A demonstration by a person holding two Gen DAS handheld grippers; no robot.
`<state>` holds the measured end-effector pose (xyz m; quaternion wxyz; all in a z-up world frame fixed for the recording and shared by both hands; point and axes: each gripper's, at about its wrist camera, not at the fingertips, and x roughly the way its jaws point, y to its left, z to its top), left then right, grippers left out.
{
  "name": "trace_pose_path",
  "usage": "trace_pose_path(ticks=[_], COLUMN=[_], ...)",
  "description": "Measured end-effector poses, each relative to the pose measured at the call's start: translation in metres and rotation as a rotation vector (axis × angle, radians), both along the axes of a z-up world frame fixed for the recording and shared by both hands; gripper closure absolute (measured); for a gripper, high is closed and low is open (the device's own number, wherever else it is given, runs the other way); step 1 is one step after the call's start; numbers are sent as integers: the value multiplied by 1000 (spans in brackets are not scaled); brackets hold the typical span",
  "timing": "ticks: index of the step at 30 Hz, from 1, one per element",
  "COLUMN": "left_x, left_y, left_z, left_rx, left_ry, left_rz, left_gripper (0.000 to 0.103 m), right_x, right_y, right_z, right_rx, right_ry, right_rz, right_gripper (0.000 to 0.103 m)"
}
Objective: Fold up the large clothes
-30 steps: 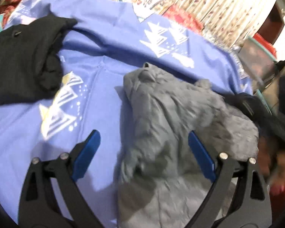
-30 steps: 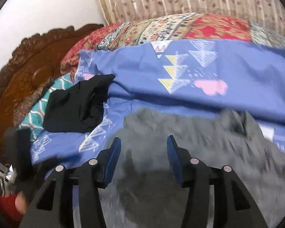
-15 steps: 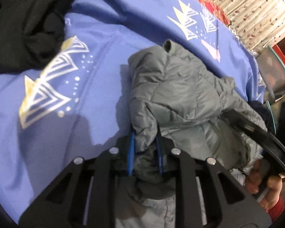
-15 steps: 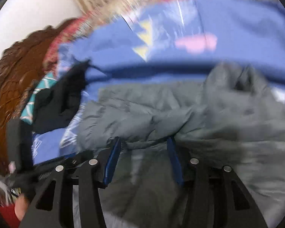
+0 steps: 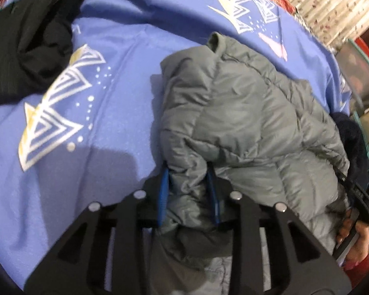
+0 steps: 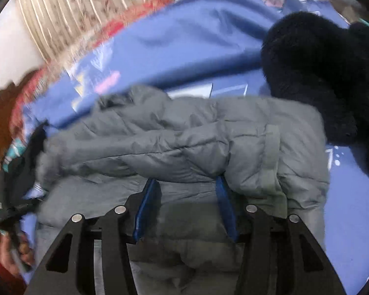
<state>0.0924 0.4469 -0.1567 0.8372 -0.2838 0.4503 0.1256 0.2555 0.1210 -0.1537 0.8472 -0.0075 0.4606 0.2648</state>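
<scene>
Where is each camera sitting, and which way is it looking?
Left wrist camera: sits on the left tongs, looking down along them at the grey jacket on the blue bedsheet; the tongs pinch a jacket fold while easing open; the other hand shows at right.
Right wrist camera: sits on the right tongs, looking down at the jacket; a hand shows at left.
Both share the jacket, the bedsheet and the striped curtain.

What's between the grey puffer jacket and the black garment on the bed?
In the left wrist view only bare blue bedspread with its white triangle print separates the grey puffer jacket from the black garment; nothing else lies on that stretch.
</scene>
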Motion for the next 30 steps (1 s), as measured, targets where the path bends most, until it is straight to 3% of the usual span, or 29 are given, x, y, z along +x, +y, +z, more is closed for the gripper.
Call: trace_pose_path(ticks=[4,16,23,30], left_x=[5,-47,-47,-12], left_y=[-5,-22,-42,-54], left_z=[5,48,43,27], left_rx=[44,113,115,191], left_ry=[35,3,23,100], left_rz=[-10,13,-21,-70], left_gripper=[74,73,73,67], right_x=[0,-47,-54,-38], right_y=[15,-3,-9,-14], right_z=[-15,24,26,12], right_rx=[-83,-128,-157,-172], right_ry=[-21,-122,-128,-71], right_rz=[-18,-54,-62,-92], right_gripper=[31,31,31,31])
